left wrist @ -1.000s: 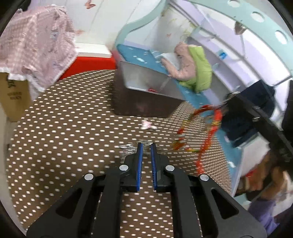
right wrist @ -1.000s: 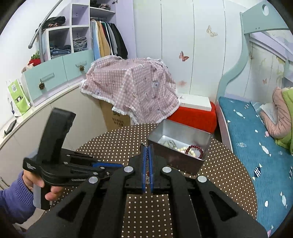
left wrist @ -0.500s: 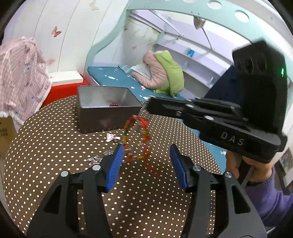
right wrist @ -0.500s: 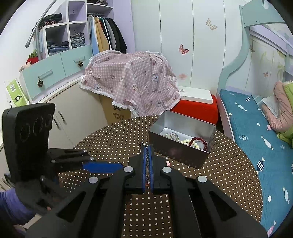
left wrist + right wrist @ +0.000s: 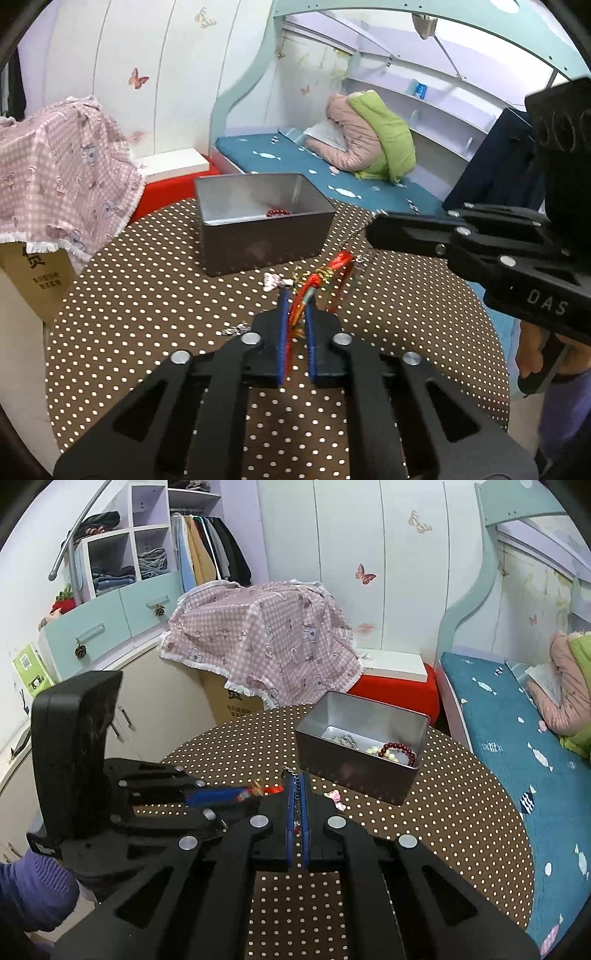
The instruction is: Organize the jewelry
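Observation:
A red cord bracelet (image 5: 334, 271) with gold beads sits between the blue pads of my left gripper (image 5: 295, 300), whose jaws are closing and press on it just above the dotted table (image 5: 147, 295). My right gripper (image 5: 295, 775) is shut on a thin silver chain (image 5: 295, 805). In the left wrist view the right gripper (image 5: 373, 229) comes in from the right, and its chain (image 5: 352, 242) hangs down to the bracelet's loop. The open metal tin (image 5: 354, 775) stands behind, holding a dark red bead bracelet (image 5: 400, 749), pearl beads and a silver piece.
A small pink-and-white trinket (image 5: 275, 282) lies in front of the tin (image 5: 258, 240), and a silver piece (image 5: 236, 328) lies left of my left gripper. A pink checked cloth (image 5: 258, 646) covers a box beyond the table. A bed (image 5: 517, 746) stands to the right.
The left gripper went from shut and empty to wide open around the hanging red bracelet, then closed on it. The right gripper stayed shut on the chain.

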{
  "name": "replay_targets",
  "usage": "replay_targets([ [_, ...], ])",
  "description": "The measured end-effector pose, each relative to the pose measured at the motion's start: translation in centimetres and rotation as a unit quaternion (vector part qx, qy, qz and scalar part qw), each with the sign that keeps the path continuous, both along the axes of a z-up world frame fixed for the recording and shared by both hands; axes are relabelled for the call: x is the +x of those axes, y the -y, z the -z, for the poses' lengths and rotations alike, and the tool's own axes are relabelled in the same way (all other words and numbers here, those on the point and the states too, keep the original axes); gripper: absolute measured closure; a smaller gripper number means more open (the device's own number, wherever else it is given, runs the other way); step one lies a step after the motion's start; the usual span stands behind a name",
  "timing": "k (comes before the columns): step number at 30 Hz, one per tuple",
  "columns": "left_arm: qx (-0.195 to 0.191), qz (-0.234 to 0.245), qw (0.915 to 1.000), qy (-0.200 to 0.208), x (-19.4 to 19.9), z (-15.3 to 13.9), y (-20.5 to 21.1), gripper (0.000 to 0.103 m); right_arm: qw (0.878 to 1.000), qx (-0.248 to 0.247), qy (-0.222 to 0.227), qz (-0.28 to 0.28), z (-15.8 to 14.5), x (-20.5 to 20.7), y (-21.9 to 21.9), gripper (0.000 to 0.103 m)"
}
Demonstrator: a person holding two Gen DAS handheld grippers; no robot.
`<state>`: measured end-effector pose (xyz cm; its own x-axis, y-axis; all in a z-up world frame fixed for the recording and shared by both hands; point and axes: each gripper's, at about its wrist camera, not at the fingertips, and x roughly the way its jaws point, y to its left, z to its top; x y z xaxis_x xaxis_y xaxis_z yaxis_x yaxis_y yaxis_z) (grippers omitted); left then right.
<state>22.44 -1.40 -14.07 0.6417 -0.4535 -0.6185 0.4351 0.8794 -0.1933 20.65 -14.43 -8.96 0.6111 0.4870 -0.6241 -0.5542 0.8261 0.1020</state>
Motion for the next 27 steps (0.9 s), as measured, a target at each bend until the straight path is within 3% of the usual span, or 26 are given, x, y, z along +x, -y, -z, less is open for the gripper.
replay_targets([
  [11, 0.021, -0.054, 0.9983, 0.006, 0.4, -0.8, -2.0, 0.099, 0.999, 0.009, -0.008, 0.032, 0.9, 0.0, 1.9, 0.101],
  [16, 0.009, -0.051, 0.9986, 0.001, 0.3, -0.8, -3.2, 0.099, 0.998, 0.004, -0.045, 0.036, 3.0, 0.4, 2.4, 0.101],
  [21, -0.019, -0.030, 0.9994, -0.003, 0.1, -1.6, -4.0, 0.099, 0.997, 0.001, -0.079, 0.011, 5.6, -0.1, 0.6, 0.094],
  [27, -0.043, -0.012, 0.9990, 0.000, -0.4, -3.1, -4.9, 0.099, 0.997, 0.012, -0.075, -0.017, 6.2, -0.6, -2.1, 0.077],
])
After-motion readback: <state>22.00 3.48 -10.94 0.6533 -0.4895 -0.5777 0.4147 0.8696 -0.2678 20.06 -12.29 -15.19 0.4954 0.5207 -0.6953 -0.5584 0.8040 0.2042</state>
